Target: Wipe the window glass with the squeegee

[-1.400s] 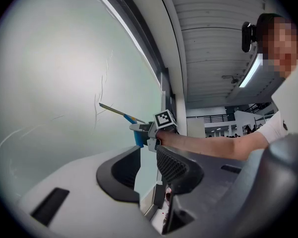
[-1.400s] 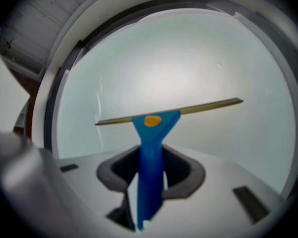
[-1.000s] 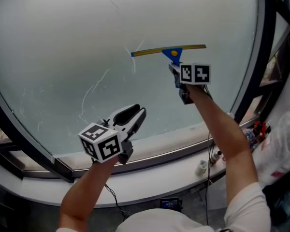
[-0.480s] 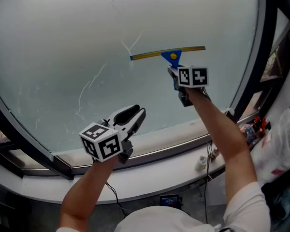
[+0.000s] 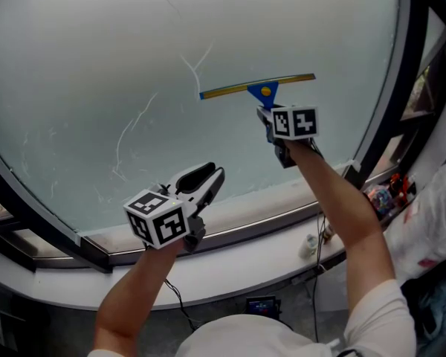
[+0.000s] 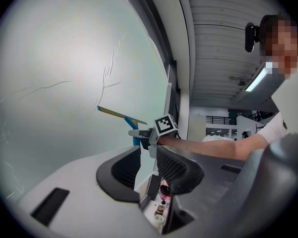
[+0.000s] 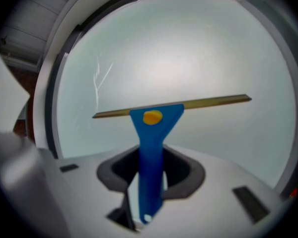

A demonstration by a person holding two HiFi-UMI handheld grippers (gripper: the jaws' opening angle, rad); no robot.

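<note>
At the left, the left gripper (image 5: 202, 180) hangs near the sill (image 5: 230, 253), jaws spread and empty, before window glass (image 5: 89, 58) that carries thin wavy streaks (image 5: 131, 129) and looks unwiped. To the right, the right gripper (image 5: 267, 116) pinches the blue handle of the squeegee (image 5: 262, 90), its blade flat across the pane at mid-height. The glass above seems clear, though haze makes that uncertain, and the strip below remains.

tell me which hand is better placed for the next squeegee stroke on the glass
Right. The right gripper is shut on the squeegee, blade on the window glass; the left gripper is open, empty, lower down.
</note>
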